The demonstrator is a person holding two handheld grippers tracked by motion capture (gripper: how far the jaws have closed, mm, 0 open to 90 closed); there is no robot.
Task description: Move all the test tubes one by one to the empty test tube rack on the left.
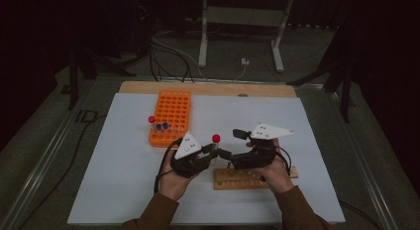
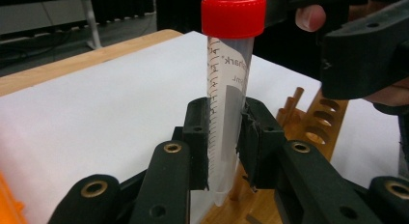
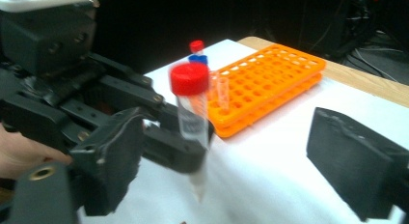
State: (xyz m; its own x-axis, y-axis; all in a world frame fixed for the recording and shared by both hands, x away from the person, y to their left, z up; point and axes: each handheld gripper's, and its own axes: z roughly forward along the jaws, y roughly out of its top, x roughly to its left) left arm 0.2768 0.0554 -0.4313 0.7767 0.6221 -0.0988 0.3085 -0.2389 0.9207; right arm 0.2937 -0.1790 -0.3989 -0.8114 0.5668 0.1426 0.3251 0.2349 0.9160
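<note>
A clear tube with a red cap [image 1: 216, 139] stands upright above the white sheet, and my left gripper [image 1: 214, 151] is shut on its lower half. In the left gripper view the two black pads press the tube [image 2: 226, 89] from both sides, its pointed tip just above a wooden rack [image 2: 313, 132]. My right gripper [image 1: 233, 144] faces it from the right with its jaws wide apart. In the right gripper view the tube [image 3: 192, 113] stands between and beyond the spread jaws of my right gripper [image 3: 231, 156], untouched by them.
The wooden rack [image 1: 247, 179] with a row of holes lies under the right hand. An orange rack [image 1: 171, 116] stands at the back left, holding a red-capped tube [image 1: 151, 119] and blue-capped tubes [image 1: 162, 126]. A white sheet [image 1: 124, 165] covers the table.
</note>
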